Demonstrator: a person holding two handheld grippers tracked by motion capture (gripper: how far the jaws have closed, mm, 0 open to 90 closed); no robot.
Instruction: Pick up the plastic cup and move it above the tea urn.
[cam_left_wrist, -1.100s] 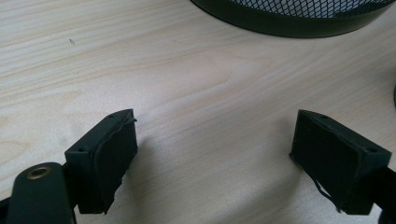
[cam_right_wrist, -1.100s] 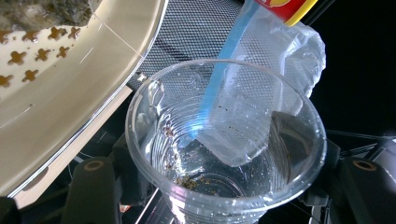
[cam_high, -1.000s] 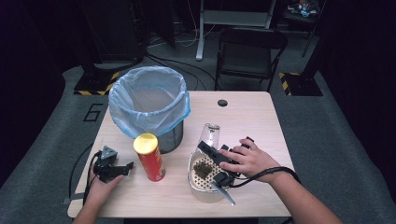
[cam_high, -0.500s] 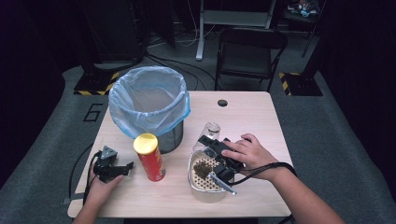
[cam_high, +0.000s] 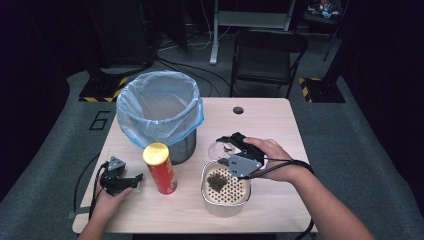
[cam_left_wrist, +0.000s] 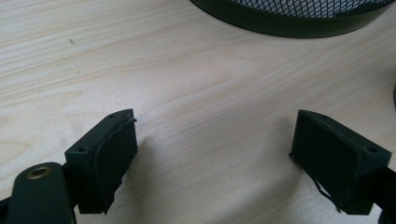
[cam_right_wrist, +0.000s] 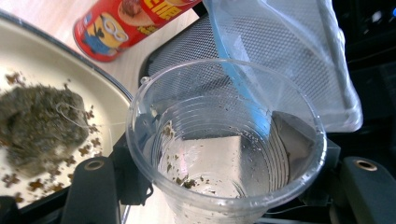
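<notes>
Right gripper (cam_high: 231, 150): jaws clamped on either side of the clear plastic cup (cam_right_wrist: 224, 154), beside the strainer bowl (cam_high: 225, 202). Left gripper (cam_left_wrist: 215, 154): jaws released, resting on the tabletop (cam_left_wrist: 210, 84).

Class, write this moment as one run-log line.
right gripper: shut on clear plastic cup | cup: over perforated white strainer bowl, tea residue inside | left gripper: open on wooden table
</notes>
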